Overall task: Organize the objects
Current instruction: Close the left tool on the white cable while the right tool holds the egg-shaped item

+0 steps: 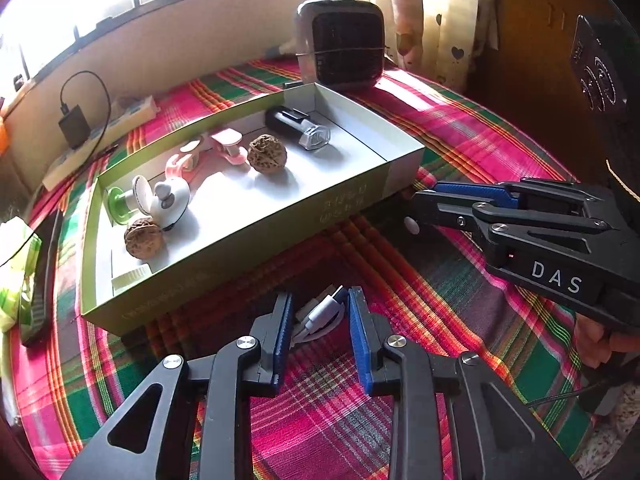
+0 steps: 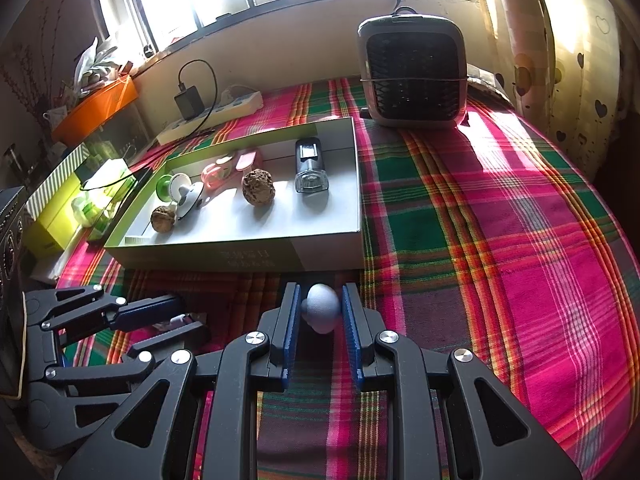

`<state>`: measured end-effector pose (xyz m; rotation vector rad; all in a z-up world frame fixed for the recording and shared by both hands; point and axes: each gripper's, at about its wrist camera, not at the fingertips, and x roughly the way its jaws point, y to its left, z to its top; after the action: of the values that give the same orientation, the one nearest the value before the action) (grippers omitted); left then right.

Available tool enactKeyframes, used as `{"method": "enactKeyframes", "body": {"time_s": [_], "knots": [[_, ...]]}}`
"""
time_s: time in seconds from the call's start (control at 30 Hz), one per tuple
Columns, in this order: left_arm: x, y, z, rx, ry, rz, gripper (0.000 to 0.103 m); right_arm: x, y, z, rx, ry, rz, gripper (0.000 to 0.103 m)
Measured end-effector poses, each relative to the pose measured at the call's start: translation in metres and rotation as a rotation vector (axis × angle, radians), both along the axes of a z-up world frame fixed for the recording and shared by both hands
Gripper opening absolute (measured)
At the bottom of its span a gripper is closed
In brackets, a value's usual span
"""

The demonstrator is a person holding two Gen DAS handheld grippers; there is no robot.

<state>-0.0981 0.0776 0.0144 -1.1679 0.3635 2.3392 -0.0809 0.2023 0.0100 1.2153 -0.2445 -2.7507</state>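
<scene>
On the plaid cloth, a coiled white cable (image 1: 322, 314) lies between the blue pads of my left gripper (image 1: 320, 295), which touch it on both sides. In the right wrist view that left gripper (image 2: 192, 316) sits low at the left with a bit of white between its fingers. My right gripper (image 2: 321, 288) is shut on a small white mushroom-shaped piece (image 2: 322, 308), just in front of the box. From the left wrist view, the right gripper (image 1: 416, 210) holds that piece (image 1: 411, 225) at the box's right corner.
The shallow green-and-white box (image 1: 240, 248) holds two walnuts (image 1: 266, 151), a black-and-clear device (image 1: 298, 128), pink clips and a small white fan. A grey heater (image 2: 414, 70) stands behind the box. A power strip (image 2: 212, 114) with a charger lies along the wall.
</scene>
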Motion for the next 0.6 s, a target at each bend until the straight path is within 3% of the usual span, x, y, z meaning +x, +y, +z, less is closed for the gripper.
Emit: {"method": "enactKeyframes", "body": {"time_s": [0.6], "knots": [[-0.0001, -0.0019, 0.0078, 0.043, 0.007, 0.02, 0.025, -0.0001, -0.002, 0.002, 0.001, 0.007, 0.009, 0.023]]}}
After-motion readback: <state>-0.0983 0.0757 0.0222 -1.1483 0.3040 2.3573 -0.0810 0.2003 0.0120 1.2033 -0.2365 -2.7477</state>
